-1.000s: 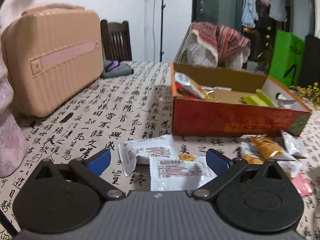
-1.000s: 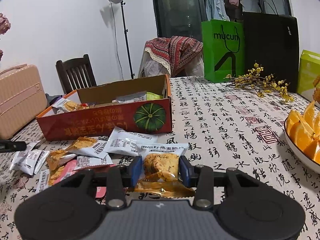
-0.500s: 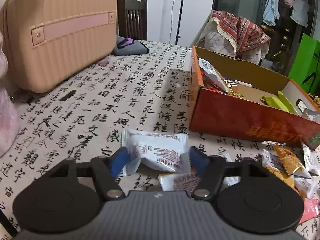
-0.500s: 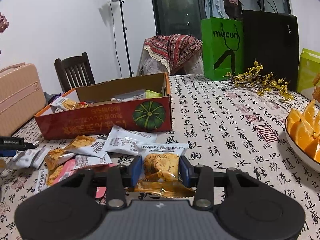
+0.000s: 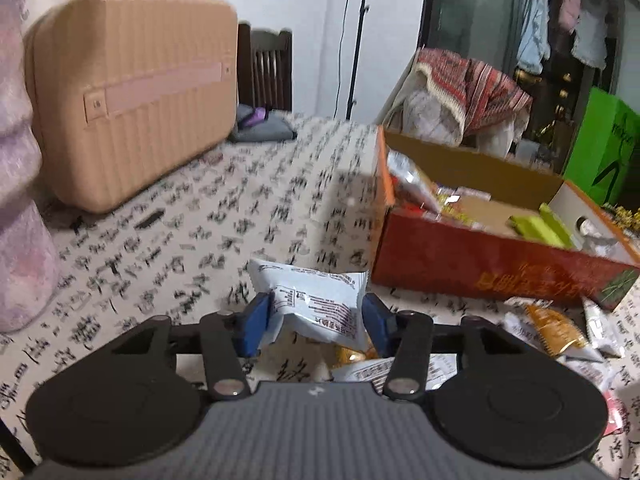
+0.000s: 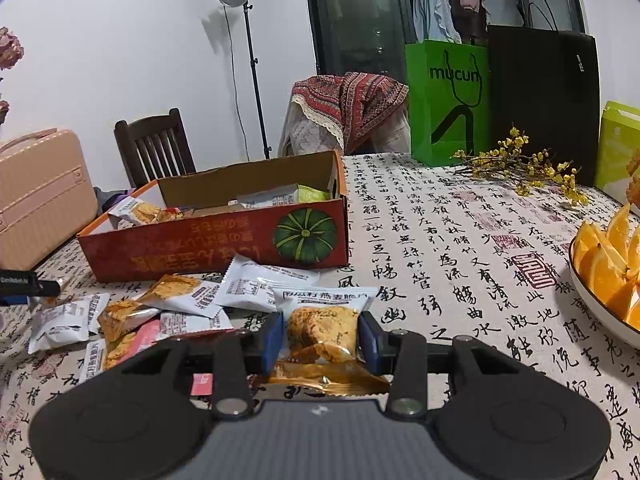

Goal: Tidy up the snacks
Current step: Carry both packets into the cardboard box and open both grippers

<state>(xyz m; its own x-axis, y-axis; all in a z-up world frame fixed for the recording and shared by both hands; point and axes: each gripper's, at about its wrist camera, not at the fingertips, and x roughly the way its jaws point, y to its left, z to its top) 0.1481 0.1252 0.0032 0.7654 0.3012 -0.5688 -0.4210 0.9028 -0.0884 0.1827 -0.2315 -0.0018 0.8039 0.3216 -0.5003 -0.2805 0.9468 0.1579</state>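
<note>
My left gripper (image 5: 316, 322) is shut on a white snack packet (image 5: 316, 304) and holds it above the table, left of the red cardboard box (image 5: 496, 268). My right gripper (image 6: 322, 340) is shut on an orange-and-white oat crisp packet (image 6: 322, 330) just in front of the box (image 6: 208, 252). The box holds several snack packets (image 6: 276, 199). More loose packets (image 6: 192, 296) lie on the calligraphy tablecloth (image 6: 440, 248) in front of the box, left of my right gripper. A few also show at the right of the left wrist view (image 5: 552, 328).
A pink case (image 5: 132, 88) stands at the table's far left. A bowl of orange slices (image 6: 608, 264) sits at the right edge. Yellow flower sprigs (image 6: 524, 168), a green bag (image 6: 448, 100) and a black bag (image 6: 544, 100) stand at the back. Chairs (image 6: 152, 144) stand behind the table.
My left gripper closed on the white packet and lifted it off the table. My right gripper kept its hold on the oat crisp packet and barely moved.
</note>
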